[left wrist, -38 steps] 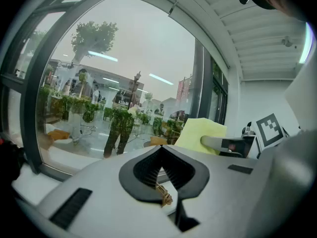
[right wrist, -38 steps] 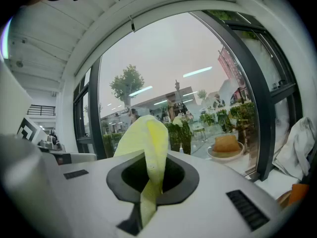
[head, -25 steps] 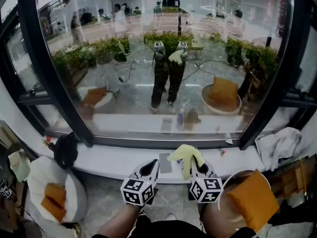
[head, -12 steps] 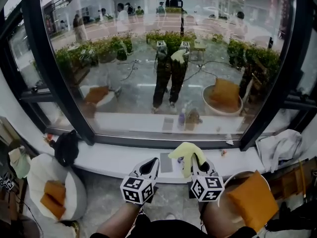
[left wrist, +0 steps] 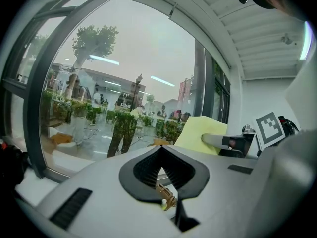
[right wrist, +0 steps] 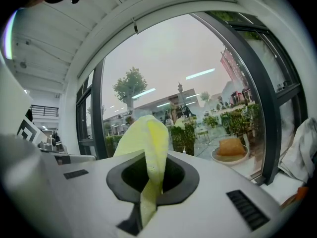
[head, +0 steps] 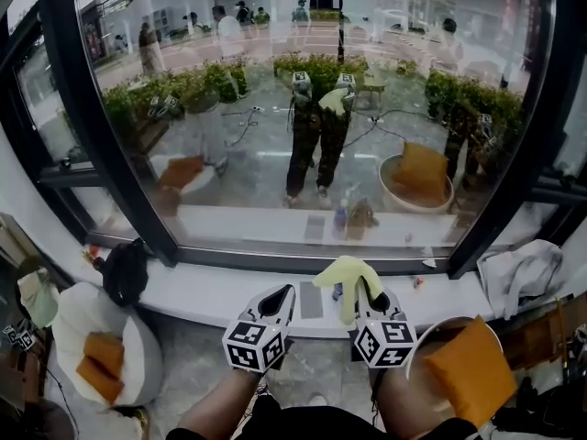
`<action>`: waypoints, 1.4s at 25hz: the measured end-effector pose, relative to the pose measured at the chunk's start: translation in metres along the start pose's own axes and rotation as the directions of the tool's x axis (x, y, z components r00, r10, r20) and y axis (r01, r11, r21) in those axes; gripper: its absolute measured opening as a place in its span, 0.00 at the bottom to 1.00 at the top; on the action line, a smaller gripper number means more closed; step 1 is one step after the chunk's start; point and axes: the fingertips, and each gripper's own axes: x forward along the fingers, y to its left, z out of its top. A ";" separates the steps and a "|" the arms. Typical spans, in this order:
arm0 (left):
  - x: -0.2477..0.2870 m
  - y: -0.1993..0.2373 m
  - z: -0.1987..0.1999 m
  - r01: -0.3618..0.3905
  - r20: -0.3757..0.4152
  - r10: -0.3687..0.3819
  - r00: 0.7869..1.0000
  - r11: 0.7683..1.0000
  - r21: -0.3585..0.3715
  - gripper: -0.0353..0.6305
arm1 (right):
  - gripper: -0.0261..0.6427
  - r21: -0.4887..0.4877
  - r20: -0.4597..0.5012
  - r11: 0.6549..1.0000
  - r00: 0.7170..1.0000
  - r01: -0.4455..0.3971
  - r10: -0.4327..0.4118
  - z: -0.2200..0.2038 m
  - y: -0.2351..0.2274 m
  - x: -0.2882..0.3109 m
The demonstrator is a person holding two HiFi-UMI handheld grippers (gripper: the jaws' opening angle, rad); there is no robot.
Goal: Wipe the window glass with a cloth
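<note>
One limp, pale-yellow cloth (head: 345, 278) stands pinched in the right tool (head: 365, 291), below the wide window glass (head: 303, 108) farther off. Of two tools, the left tool (head: 285, 293) is clenched on nothing.

Low in the head view, the left gripper (head: 278, 301) and the right gripper (head: 365, 299) are held side by side over the near edge of the white sill (head: 202, 291). The left one's jaws come to a closed point, and a yellow cloth (head: 345, 280) stands up out of the right one's jaws. Beyond the sill rises the window glass (head: 275, 108) in its black frame (head: 101, 126), mirroring the person and both grippers. A black bundle (head: 124, 273) lies at the sill's left end and crumpled white fabric (head: 518, 273) at its right, above an orange cushion (head: 463, 365).
</note>
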 end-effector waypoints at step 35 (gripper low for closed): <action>0.047 0.140 0.069 0.072 0.027 -0.072 0.997 0.997 0.018 0.06 | 0.09 -0.003 0.080 0.995 0.992 0.102 -0.101 0.057 0.058 0.144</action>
